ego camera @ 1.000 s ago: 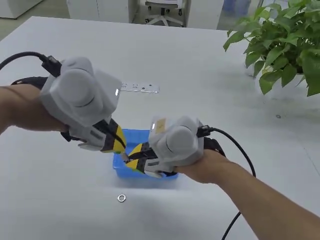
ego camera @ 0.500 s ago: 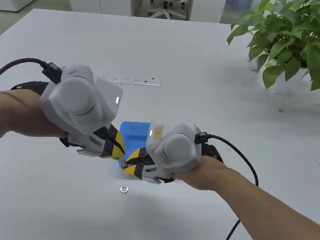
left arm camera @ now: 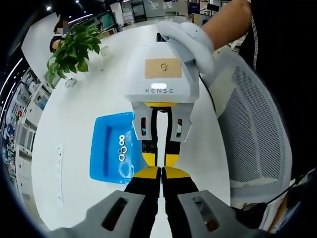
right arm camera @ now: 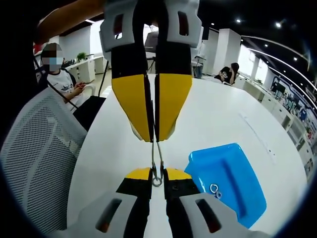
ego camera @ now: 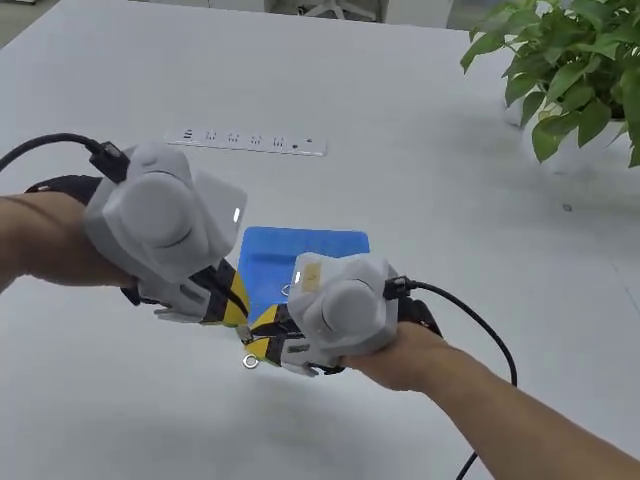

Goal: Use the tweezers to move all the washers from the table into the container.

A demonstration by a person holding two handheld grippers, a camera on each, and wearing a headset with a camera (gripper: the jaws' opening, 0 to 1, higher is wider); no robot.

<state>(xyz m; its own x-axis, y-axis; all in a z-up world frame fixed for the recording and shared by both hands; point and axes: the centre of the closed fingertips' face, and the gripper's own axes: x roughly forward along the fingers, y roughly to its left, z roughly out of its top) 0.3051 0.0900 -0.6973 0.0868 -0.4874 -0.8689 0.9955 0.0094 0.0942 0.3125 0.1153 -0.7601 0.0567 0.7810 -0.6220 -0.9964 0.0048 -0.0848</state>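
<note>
Steel tweezers we pinch in both left tongs and right tongs, tips at a washer beside the container.

In the head view the right gripper is covering the near end of the blue container, and the plant is running off the top and right edges. In the right gripper view the upper end of the tweezers is lying hidden between the jaws of the left gripper; whether the right gripper's jaws are touching them is proving unclear.
</note>
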